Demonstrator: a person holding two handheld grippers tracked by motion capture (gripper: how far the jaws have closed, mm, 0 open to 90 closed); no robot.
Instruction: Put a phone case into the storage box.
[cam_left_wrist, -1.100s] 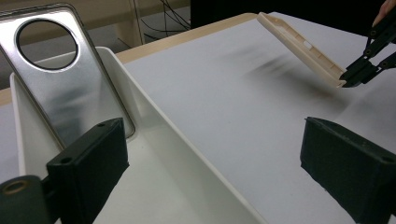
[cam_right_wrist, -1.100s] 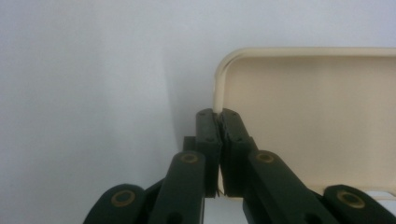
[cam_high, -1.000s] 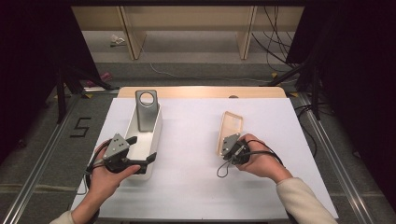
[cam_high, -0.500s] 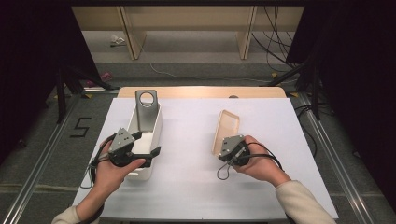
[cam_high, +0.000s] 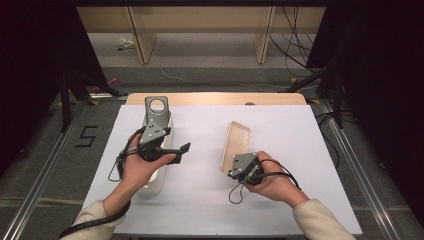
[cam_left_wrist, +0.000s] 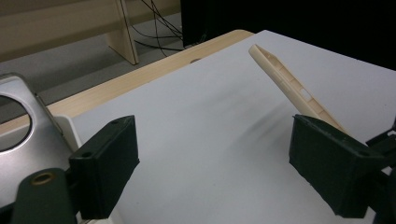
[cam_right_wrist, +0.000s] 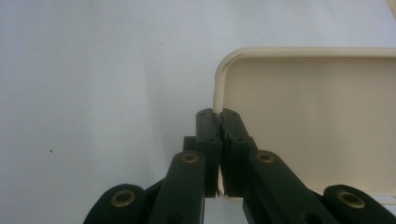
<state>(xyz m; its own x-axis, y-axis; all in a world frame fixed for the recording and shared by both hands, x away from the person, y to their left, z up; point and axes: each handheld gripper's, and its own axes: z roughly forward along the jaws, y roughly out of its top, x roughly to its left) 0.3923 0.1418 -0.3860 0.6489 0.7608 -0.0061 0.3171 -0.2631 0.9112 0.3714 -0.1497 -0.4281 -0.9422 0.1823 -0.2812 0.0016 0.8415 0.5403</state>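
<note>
A cream phone case stands tilted on its long edge on the white table sheet. My right gripper is shut on the rim at its near corner. The right gripper view shows the jaws pinching that rim of the case. My left gripper hovers beside a white bin and points right toward the case. Its jaws stand wide apart and have just been closing a little, with nothing between them. In the left gripper view the case lies beyond the gripper.
A grey metal plate with a round hole leans up out of the bin's far end, and appears again at the left edge of the left gripper view. The wooden table edge runs along the back. Cables lie on the floor beyond.
My left gripper has lifted off the bin's near end and moved away from the person and to the right. The right hand and the case have shifted slightly left.
</note>
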